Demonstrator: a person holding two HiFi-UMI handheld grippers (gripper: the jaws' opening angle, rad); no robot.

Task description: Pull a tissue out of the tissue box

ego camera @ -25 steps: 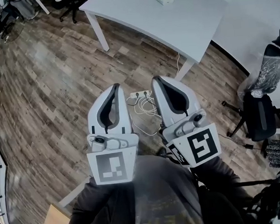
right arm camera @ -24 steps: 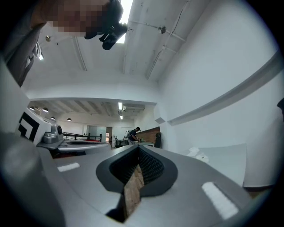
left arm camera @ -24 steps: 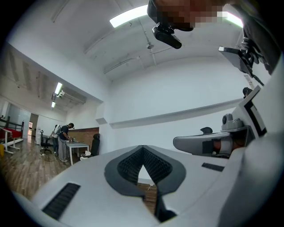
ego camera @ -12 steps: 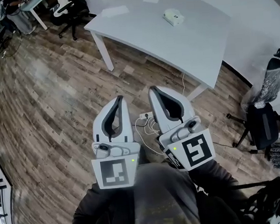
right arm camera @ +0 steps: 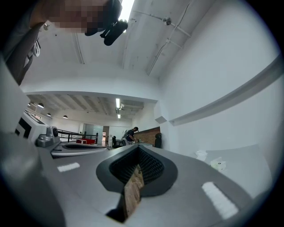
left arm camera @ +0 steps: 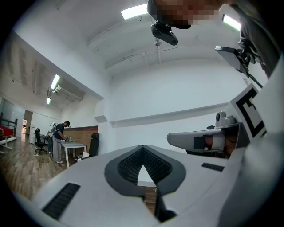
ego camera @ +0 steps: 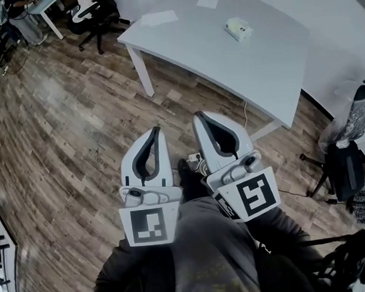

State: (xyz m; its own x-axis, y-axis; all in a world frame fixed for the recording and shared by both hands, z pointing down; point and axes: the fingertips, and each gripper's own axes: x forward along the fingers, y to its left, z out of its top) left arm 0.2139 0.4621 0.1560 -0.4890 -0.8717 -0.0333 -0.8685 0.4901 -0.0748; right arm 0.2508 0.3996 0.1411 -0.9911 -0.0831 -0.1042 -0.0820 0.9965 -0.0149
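L gripper (ego camera: 156, 131) & R gripper (ego camera: 200, 116) are held side by side, close to the person's torso (ego camera: 209, 259), over the wood floor (ego camera: 63, 132), tips aimed toward the white desk (ego camera: 226, 58). Both sets of jaws are clenched tip to tip w/ nothing btwn them: in the left gripper view the L gripper (left arm camera: 141, 150) shows only a small hollow behind the meeting tips, w/ desk and floor seen through it; the right gripper view shows the same for the R gripper (right arm camera: 138, 150). Tissue box (ego camera: 238, 29) sits on the desk well in from its near edge, toward the far side, well apart from both grippers; it also shows small at right in the right gripper view (right arm camera: 218, 165). Sheets of paper (ego camera: 159, 17) lie by the desk's left corner, more at its far edge. Cables (ego camera: 196, 165) lie on the floor btwn the grippers. Office chair (ego camera: 344, 162) stands off the desk's right end.
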